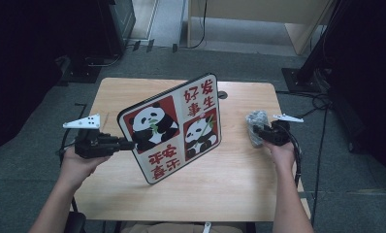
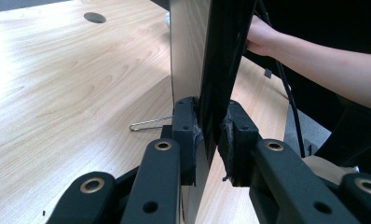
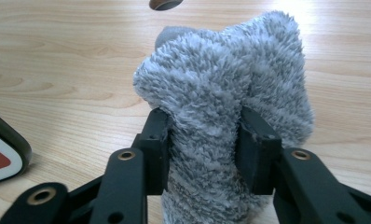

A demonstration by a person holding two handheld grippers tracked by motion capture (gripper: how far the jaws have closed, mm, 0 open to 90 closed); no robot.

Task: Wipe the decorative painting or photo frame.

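A flat board (image 1: 174, 127) printed with two pandas and red characters is held tilted above the wooden table (image 1: 239, 179). My left gripper (image 1: 128, 144) is shut on the board's left edge; in the left gripper view the board (image 2: 211, 60) stands edge-on between the pads (image 2: 187, 133). A fluffy grey cloth (image 1: 255, 125) sits at the table's right side, and my right gripper (image 1: 257, 131) is shut on it. In the right gripper view the grey cloth (image 3: 230, 102) bulges out between the pads (image 3: 251, 149).
A round cable hole (image 1: 222, 94) lies at the table's far edge. A metal wire clip (image 2: 148, 123) rests on the tabletop under the board. A corner of the board (image 3: 4, 149) shows at the left of the right gripper view. Dark stands and cables surround the table.
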